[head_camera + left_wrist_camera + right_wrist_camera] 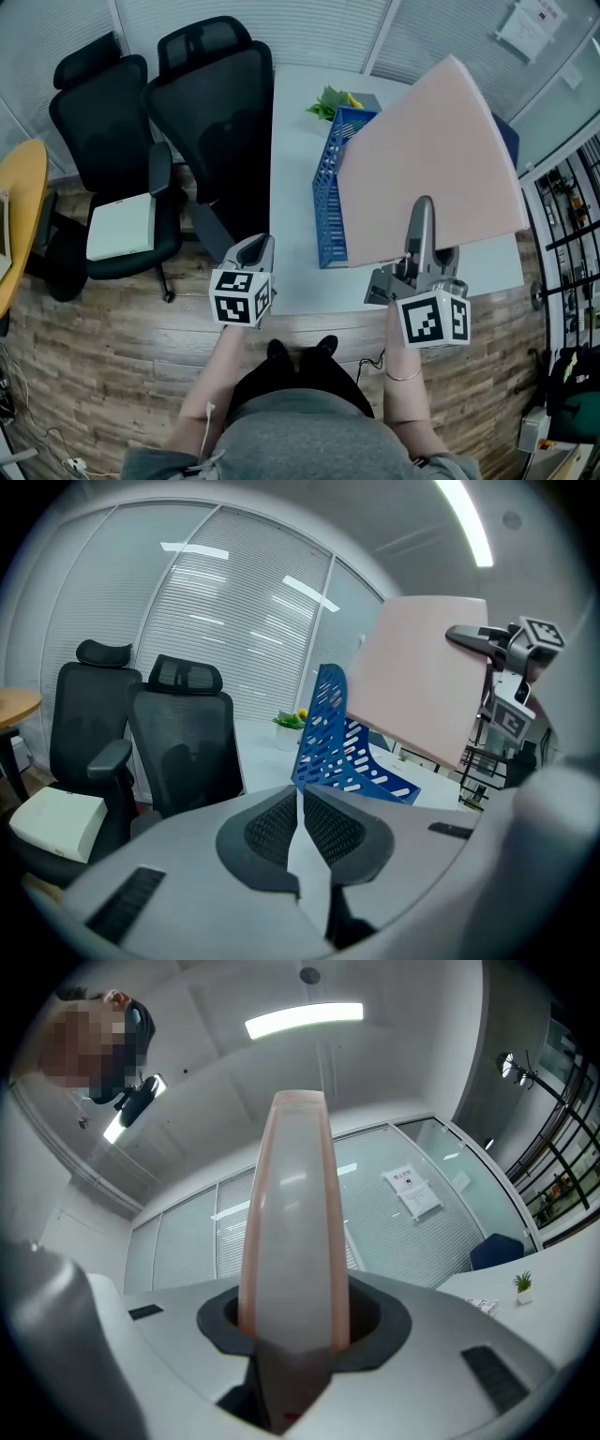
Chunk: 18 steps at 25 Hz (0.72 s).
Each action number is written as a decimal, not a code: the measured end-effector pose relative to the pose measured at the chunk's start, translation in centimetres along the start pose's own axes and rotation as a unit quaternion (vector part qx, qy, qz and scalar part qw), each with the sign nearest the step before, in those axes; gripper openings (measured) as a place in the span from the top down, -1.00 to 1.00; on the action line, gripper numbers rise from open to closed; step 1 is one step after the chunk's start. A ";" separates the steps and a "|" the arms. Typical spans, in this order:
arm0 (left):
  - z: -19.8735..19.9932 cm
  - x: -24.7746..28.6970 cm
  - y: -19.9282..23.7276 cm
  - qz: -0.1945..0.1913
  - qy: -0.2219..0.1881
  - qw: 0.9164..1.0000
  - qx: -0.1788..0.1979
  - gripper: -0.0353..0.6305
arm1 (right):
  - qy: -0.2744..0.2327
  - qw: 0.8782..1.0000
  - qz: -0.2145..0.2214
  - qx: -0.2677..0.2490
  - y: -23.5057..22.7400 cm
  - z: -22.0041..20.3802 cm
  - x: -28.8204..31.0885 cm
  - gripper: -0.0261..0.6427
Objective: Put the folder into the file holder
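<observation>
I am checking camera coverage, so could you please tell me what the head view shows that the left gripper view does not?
Only the head view shows the wooden floor, the person's forearms and the left tongs from outside, with their marker cube. Only the left gripper view shows those tongs' pads closed together on nothing, and the ceiling light. Both show the pink folder clamped in the right tongs, the blue file holder and two black chairs beside the white table.
</observation>
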<state>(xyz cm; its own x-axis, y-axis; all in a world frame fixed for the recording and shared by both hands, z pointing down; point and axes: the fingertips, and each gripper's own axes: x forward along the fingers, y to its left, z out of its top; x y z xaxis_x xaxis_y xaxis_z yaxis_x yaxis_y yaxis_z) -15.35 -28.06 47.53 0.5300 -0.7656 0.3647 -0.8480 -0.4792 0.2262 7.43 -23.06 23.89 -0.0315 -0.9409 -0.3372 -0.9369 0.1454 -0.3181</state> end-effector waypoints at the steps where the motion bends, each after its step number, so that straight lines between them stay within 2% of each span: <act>1: 0.0 0.1 0.1 0.001 0.001 1.000 -0.001 0.79 | 0.001 1.000 0.000 -0.002 -0.1 -0.2 0.2 0.44; 18: -0.6 0.8 2.4 0.022 0.010 1.000 -0.017 0.79 | 0.035 0.997 -0.007 -0.065 0.6 -4.8 4.1 0.44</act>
<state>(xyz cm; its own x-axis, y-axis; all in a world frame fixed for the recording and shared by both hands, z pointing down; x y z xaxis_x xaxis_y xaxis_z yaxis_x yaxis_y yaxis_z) -16.96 -29.55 48.87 0.4924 -0.7764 0.3934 -0.8702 -0.4303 0.2401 5.05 -28.31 26.58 -0.0370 -0.9621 -0.2700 -0.9744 0.0946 -0.2038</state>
